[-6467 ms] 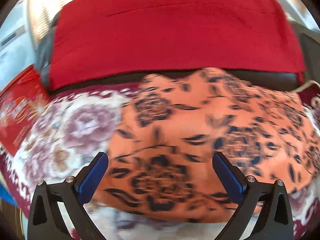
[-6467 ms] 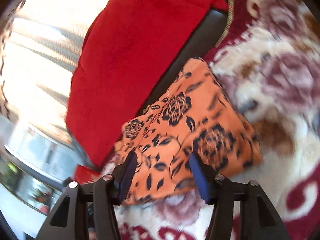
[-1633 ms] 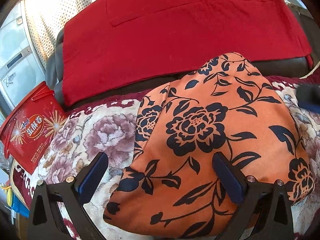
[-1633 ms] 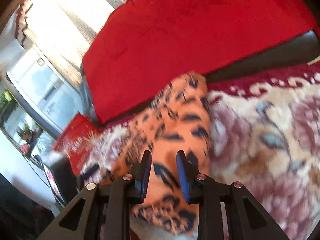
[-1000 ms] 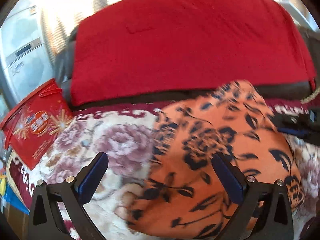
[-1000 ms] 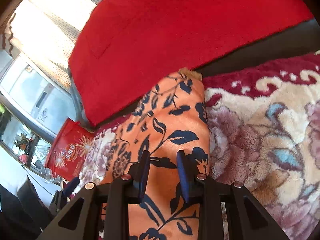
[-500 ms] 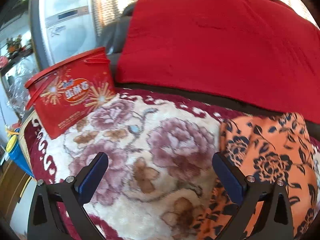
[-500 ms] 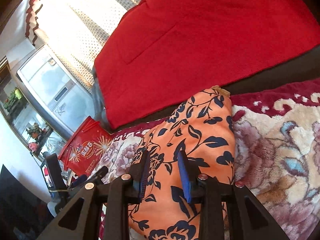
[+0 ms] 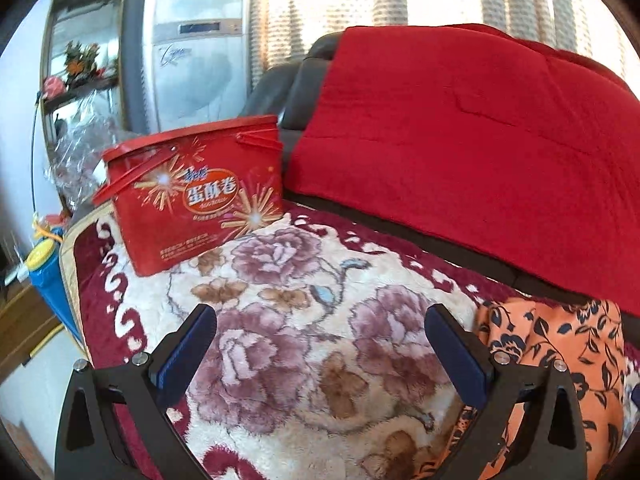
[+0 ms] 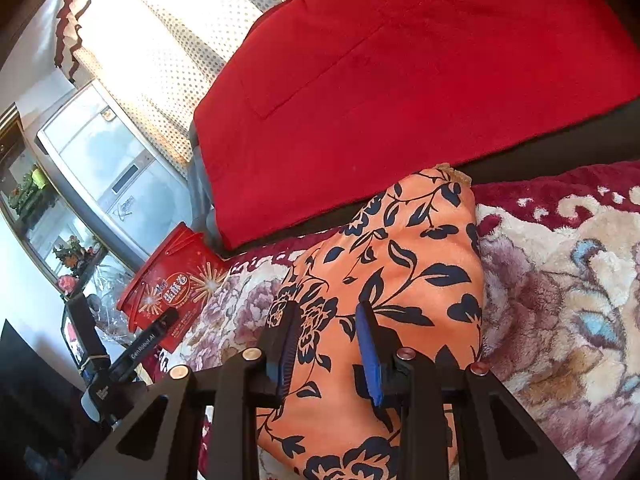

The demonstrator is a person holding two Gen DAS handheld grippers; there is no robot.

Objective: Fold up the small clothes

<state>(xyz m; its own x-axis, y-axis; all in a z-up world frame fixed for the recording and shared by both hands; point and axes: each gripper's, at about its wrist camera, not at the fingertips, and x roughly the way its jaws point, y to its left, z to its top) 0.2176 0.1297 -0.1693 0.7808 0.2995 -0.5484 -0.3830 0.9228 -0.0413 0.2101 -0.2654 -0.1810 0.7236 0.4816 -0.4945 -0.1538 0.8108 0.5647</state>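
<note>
Red tin [image 9: 196, 196]: left wrist view, 10 o'clock, standing on the floral blanket [image 9: 304, 320], dark sofa back behind it.
Left gripper [image 9: 320, 356]: fingers spread wide, nothing between them, only blanket beneath.
Red cloth [image 9: 472, 128]: 1 o'clock, draped over the sofa back.
Orange floral garment [image 9: 560, 360]: 4 o'clock in the left view, folded flat on the blanket, just beside the right finger.
Right gripper [image 10: 330, 344]: narrow gap, fingers over the garment [image 10: 392, 272]; whether they pinch the cloth, cannot tell.
</note>
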